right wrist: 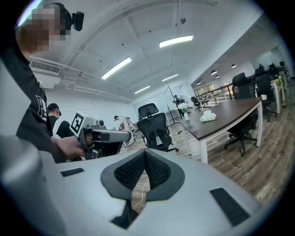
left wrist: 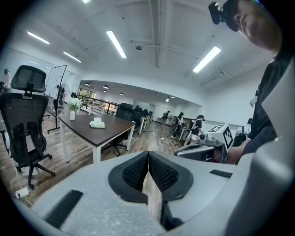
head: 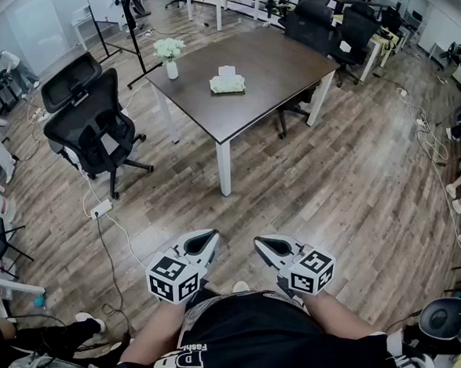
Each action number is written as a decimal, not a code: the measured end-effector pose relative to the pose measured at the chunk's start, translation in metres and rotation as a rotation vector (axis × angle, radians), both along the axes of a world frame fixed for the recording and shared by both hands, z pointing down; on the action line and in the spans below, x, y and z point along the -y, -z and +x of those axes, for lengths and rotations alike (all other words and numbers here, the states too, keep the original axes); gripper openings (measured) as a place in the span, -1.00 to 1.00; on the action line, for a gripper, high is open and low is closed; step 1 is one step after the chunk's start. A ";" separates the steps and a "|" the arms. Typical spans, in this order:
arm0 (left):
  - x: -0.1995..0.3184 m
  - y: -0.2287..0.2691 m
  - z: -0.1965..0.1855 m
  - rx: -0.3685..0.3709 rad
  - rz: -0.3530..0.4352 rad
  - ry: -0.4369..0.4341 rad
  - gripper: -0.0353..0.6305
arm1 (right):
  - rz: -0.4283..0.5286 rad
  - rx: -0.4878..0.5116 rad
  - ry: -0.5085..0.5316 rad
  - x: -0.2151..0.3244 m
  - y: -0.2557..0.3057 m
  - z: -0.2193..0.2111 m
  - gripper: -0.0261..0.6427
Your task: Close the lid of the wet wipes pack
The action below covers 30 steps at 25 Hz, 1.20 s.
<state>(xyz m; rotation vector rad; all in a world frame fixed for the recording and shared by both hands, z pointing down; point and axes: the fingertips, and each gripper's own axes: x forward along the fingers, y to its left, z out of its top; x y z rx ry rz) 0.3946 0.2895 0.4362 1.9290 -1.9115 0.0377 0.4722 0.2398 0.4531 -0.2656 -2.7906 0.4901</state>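
**Office floor, wipes pack far ahead**

Wood flooring stretches out in front of you. At left stands a black office chair. Next comes the dark table, with a vase of white flowers at its left corner. The wet wipes pack lies near its middle, well apart from both tools. Your left gripper has its jaws pressed together on nothing, and your right gripper does too.

The wet wipes pack lies well ahead of me, near the middle of the dark brown surface. It is a small, pale, soft-looking packet, flat on its base, with a white flap standing up on top.
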 end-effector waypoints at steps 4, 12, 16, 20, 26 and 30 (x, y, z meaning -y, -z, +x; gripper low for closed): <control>0.004 0.001 -0.002 -0.001 0.004 0.000 -0.84 | 0.004 -0.001 0.004 0.002 0.000 -0.003 -0.92; 0.017 0.001 -0.009 -0.001 -0.002 0.001 -0.84 | 0.009 -0.006 -0.012 0.018 -0.001 -0.012 -0.92; 0.025 0.004 -0.013 0.002 -0.003 0.000 -0.84 | 0.030 0.034 0.010 0.023 0.009 -0.019 -0.92; 0.029 0.010 -0.022 0.021 0.001 0.008 -0.84 | 0.052 0.053 0.024 0.026 0.014 -0.029 -0.92; 0.032 0.004 -0.041 0.017 -0.006 0.012 -0.84 | 0.052 0.027 0.023 0.034 0.006 -0.048 -0.92; 0.034 -0.006 -0.056 -0.006 -0.021 0.003 -0.83 | 0.037 0.015 0.012 0.040 0.000 -0.067 -0.92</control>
